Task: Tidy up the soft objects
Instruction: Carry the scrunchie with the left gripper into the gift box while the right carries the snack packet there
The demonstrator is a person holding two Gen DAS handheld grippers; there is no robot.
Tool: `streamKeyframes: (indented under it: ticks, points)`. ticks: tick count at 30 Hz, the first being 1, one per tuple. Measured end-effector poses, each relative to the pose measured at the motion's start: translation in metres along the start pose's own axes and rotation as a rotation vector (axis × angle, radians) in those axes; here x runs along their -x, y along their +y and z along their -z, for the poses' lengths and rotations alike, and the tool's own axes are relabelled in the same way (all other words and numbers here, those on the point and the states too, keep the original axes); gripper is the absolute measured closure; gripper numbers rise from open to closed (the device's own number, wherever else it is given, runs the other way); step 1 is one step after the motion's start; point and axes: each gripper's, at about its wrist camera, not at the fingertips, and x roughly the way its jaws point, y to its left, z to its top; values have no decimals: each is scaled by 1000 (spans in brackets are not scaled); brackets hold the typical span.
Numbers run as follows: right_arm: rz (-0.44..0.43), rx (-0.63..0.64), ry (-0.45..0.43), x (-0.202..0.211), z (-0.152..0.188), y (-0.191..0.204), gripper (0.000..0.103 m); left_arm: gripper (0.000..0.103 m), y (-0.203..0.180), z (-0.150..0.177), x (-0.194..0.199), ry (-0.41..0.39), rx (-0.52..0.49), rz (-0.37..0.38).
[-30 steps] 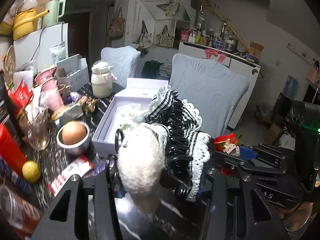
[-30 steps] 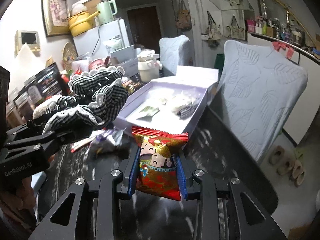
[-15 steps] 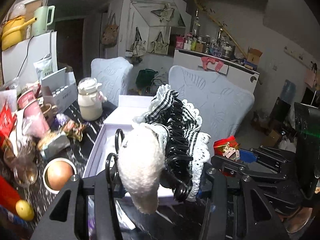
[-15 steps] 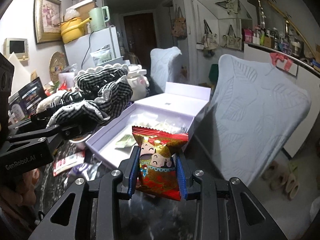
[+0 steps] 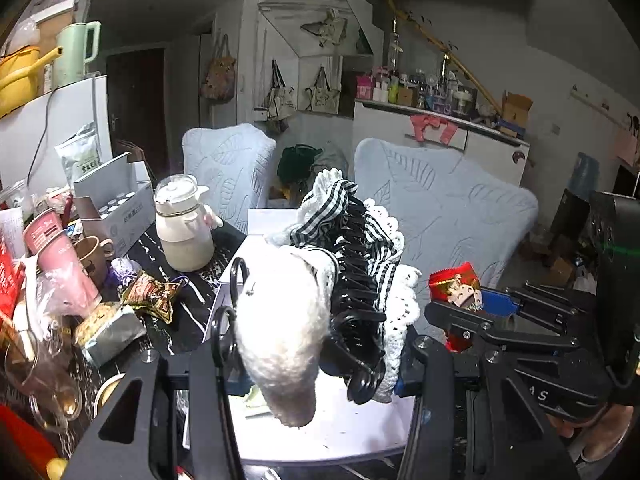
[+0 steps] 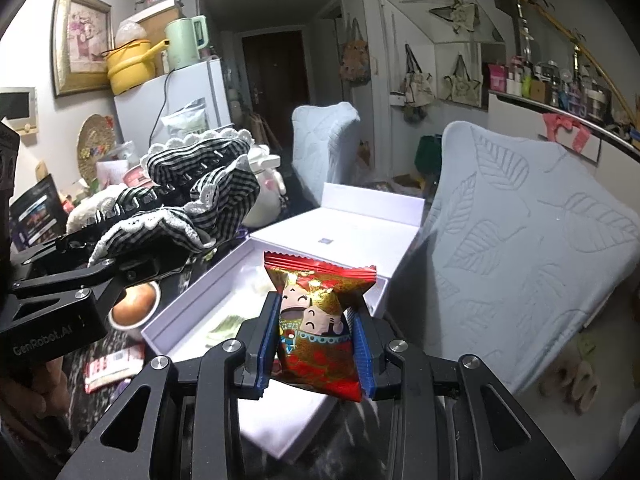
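My left gripper [image 5: 316,360] is shut on a bundle of hair accessories [image 5: 348,280]: a black claw clip, a black-and-white checked bow with white lace and a white fluffy piece. It hangs over the open white box [image 5: 340,436]. The bundle also shows at the left of the right wrist view [image 6: 192,204]. My right gripper [image 6: 316,344] is shut on a red and gold snack packet [image 6: 320,320], held above the near end of the white box [image 6: 352,236]. The packet shows in the left wrist view [image 5: 456,288] to the right of the bundle.
The dark marble table holds a cream jug [image 5: 184,232], pink cups [image 5: 60,264], snack wrappers [image 5: 152,292], a bowl with an egg [image 6: 134,304] and a red-and-white packet [image 6: 112,364]. Two chairs with pale blue covers [image 6: 532,240] stand behind and to the right of the box.
Both grippers have moved forward and upward with their loads, and now hang over the white box. Neither grip has changed.
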Motion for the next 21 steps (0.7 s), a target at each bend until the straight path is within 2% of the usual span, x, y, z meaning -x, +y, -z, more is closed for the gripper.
streamKeyframes:
  ticks: [5,21]
  points:
    - [-1,-26,15,-29,-4,-4,70,56,8,3,-23,32,-31,-32]
    - [32,-4,113,-87,0,-6,70,56,20,24,-91,200,-30,-37]
